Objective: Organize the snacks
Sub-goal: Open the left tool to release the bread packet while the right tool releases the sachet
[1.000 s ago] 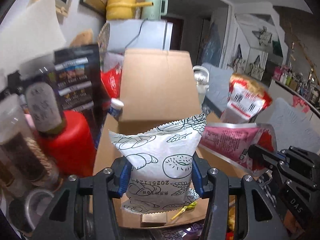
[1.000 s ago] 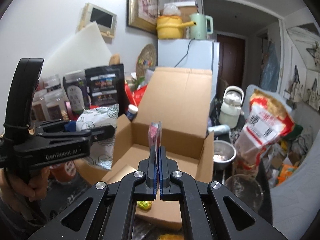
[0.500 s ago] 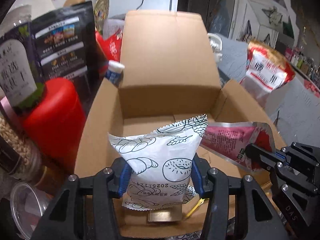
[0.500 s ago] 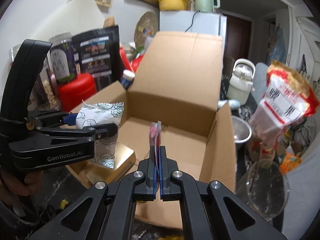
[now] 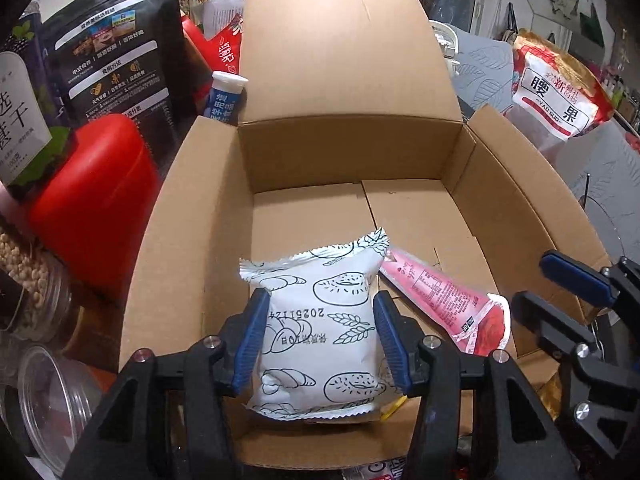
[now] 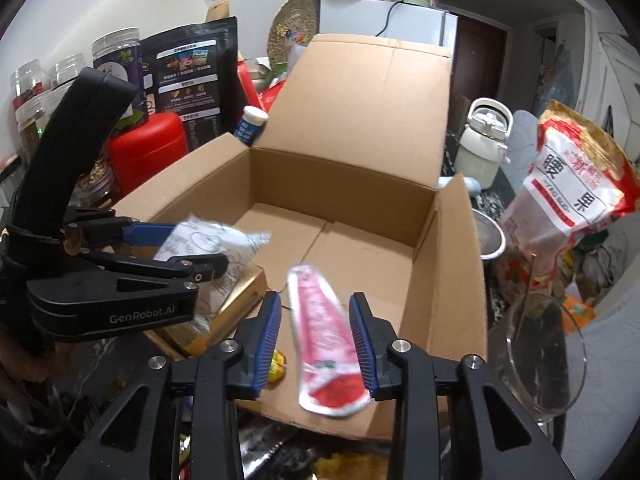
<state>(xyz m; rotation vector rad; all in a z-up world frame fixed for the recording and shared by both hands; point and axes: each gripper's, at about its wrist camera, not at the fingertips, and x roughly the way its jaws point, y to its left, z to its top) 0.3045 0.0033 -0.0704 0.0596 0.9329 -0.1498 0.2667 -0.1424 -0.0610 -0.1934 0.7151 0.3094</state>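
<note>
The left gripper (image 5: 320,336) has its jaws clamped on the white pack (image 5: 320,332), held upright over the near-left part of the open box (image 5: 500,208); the pack's lower edge hides whatever lies under it. The right gripper (image 6: 316,340) has its jaws spread, and the pink sachet (image 6: 324,340) sits between them, blurred, touching neither pad as far as can be seen. Whether it rests on the box floor cannot be told. In the left view the sachet lies just right of the left jaws, partly behind the pack.
</note>
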